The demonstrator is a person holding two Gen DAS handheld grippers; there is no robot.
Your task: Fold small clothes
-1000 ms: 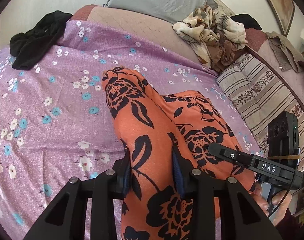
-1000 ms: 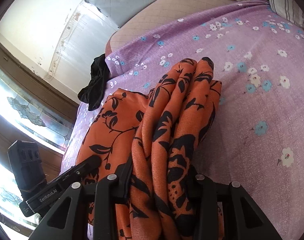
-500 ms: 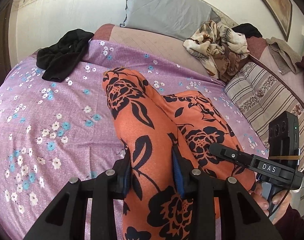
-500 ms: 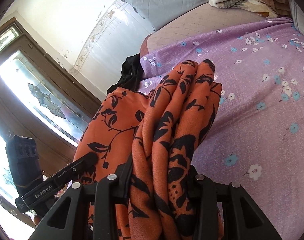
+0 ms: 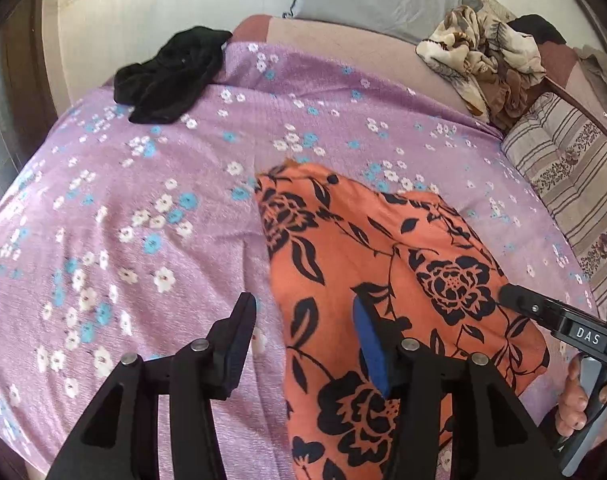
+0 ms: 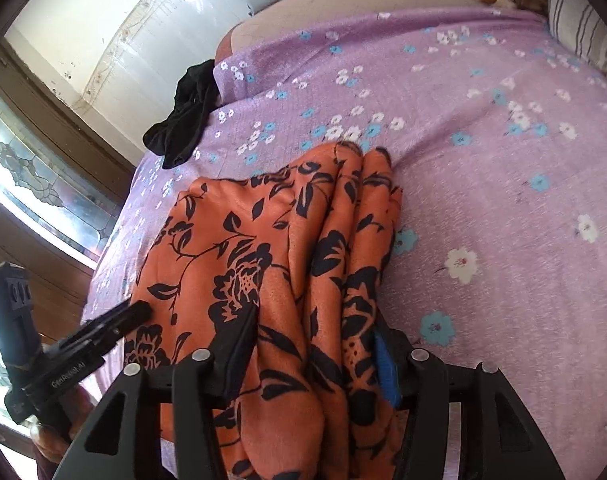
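The orange garment with black flowers (image 5: 367,264) lies folded on the purple flowered bedsheet (image 5: 151,208), near the close edge of the bed, with a black garment (image 5: 171,76) far off at the left corner. The left gripper (image 5: 303,328) has just let its fingers spread and they clamp nothing, the cloth's left edge lying loose between them. The right gripper (image 6: 315,336) has likewise just opened, its fingers straddling the bunched folds without pinching them.
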